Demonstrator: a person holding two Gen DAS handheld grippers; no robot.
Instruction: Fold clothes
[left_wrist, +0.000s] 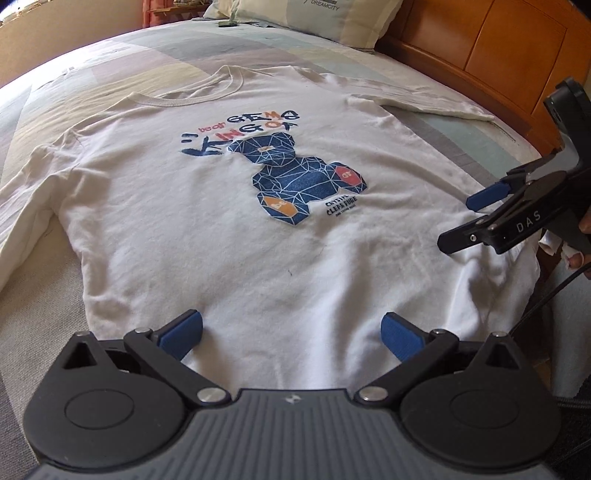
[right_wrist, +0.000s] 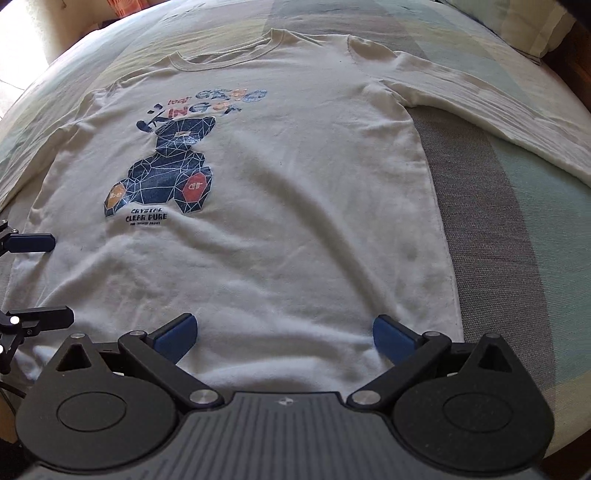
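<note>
A white long-sleeved cotton shirt (left_wrist: 229, 236) lies spread flat, front up, on a bed covered with a pastel patchwork bedspread (left_wrist: 122, 70); its hem is at the near edge and its ribbed neckline at the far side. On the chest is a blue geometric bear print (left_wrist: 295, 177) with orange and red patches, with coloured lettering above it and small black words below. One sleeve stretches out to the right (right_wrist: 498, 122) across a grey and pale green part of the cover, and the other runs off to the left and down.

The left gripper (left_wrist: 291, 334), a black two-finger tong with blue pads, hovers over the near hem with its jaws spread wide and nothing between them. The right gripper (right_wrist: 282, 334), of the same make, is likewise released, its blue pads wide apart above the hem nearer the shirt's right side seam. In the left view the right gripper (left_wrist: 465, 225) appears at the right over the shirt's lower side, with part of a hand (left_wrist: 581, 240) behind it.

At the far end lies a pale pillow (left_wrist: 314, 18) with printed lettering, beside an orange-brown wooden headboard (left_wrist: 491, 48).
</note>
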